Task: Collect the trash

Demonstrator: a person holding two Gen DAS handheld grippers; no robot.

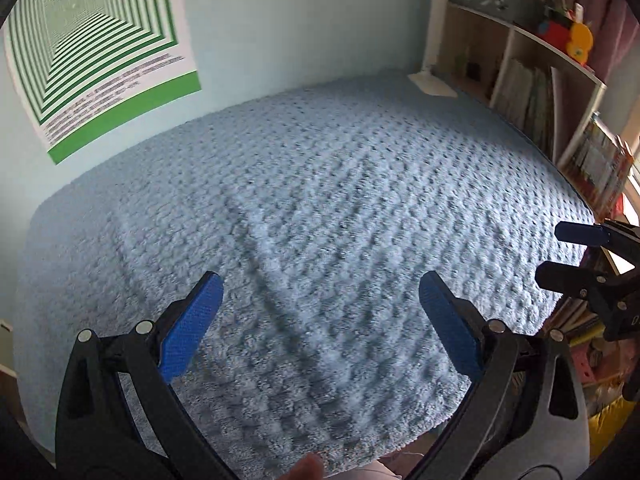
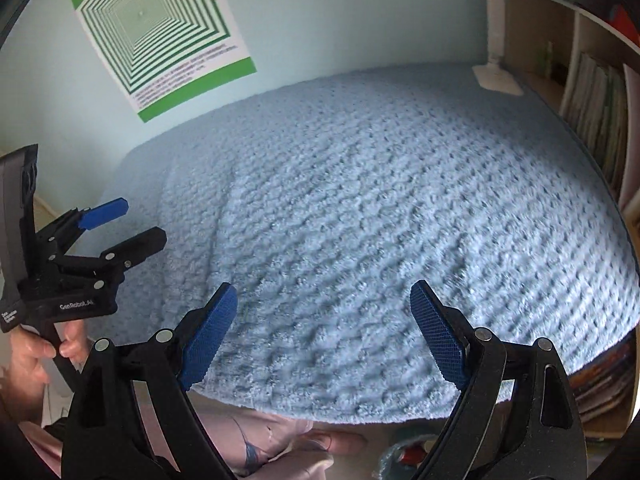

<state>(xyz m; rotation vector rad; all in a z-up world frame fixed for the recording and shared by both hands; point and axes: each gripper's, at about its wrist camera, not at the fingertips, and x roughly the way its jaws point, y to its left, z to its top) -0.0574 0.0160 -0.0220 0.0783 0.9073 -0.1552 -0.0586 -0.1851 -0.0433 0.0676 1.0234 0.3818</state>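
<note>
Left gripper [image 1: 320, 300] wide open, empty, above blue blanket [image 1: 320, 184]; right gripper [image 2: 324, 312] likewise.

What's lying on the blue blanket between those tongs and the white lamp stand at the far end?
Nothing: from the left tongs to the lamp base, the blanket is bare. The right wrist view shows the same.

Left gripper [image 1: 320, 292] and right gripper [image 2: 324, 304] hover side by side, jaws spread wide.

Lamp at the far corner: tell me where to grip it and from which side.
Grip the lamp by its slim upright stem, above the flat base, which probably lies too low on the blanket to pinch. Come from the front left: shelf close on its right, wall behind.
</note>
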